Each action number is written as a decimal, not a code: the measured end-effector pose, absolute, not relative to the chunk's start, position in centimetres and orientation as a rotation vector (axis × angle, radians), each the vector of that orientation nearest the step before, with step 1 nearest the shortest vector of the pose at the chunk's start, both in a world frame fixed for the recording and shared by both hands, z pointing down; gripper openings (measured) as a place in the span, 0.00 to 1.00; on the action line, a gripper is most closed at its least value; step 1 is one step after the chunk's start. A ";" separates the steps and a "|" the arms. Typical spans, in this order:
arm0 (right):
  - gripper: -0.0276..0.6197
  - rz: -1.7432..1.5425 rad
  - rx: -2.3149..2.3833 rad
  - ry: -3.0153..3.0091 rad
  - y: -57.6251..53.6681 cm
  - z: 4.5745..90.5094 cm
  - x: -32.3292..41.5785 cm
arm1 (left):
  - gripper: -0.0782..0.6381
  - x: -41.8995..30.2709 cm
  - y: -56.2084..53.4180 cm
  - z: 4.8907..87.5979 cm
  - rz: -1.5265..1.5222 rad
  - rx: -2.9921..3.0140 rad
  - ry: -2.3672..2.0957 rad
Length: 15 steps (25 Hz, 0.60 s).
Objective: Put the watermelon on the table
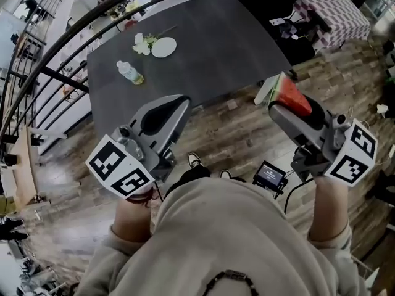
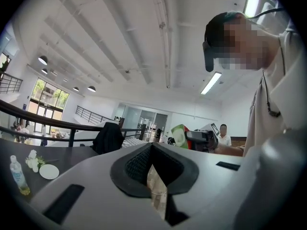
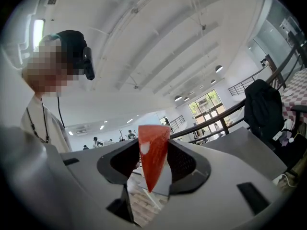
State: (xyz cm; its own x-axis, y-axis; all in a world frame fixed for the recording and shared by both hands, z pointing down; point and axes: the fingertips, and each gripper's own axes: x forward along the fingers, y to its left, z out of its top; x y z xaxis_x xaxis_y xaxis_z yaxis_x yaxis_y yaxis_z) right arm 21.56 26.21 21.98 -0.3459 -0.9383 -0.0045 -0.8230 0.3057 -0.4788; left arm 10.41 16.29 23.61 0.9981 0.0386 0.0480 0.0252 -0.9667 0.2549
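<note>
Watermelon (image 1: 291,95): a wedge slice, red flesh up, rind end facing the table (image 1: 210,48). It is off the table, in the air over the wood floor (image 1: 241,140), just beside the table's near right corner.

Right gripper (image 1: 285,106): clamped on the slice. In the right gripper view both pads sit against the flat red faces, with the point of the wedge hanging down between them. You hold it by the faces, probably because they are the only parallel surfaces. The jaws stand fairly wide because the slice fills them. The gripper points about level, which keeps the wedge from sliding forward out of the pads.

Left gripper (image 1: 179,103): jaws together, nothing between them. Its own view shows only a sliver of floor under the closed pads. It is carried level beside the right one, near the table's front edge, and by my reading has no part in this carry.

Table top: a bottle (image 1: 130,73), flowers (image 1: 143,44) and a plate (image 1: 163,47) are grouped at the far left. The near and right parts are bare, so that is the obvious place to land.

Judgement: you are mid-carry and the placing is not yet begun. You need to bring the slice over the table edge before you lower it. Set the rind or a flat face down first, or the wedge may topple when the pads let go.
</note>
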 end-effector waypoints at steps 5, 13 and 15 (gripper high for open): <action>0.34 -0.545 -1.647 2.286 24.1 21.1 21.4 | 0.11 11.2 14.1 23.3 0.054 2.885 0.127; 0.34 -0.552 -1.653 2.291 16.2 19.8 19.1 | 0.11 7.7 5.0 22.6 0.021 2.844 0.094; 0.34 -0.557 -1.647 2.287 13.9 19.8 18.2 | 0.11 6.5 2.6 23.1 0.035 2.831 0.070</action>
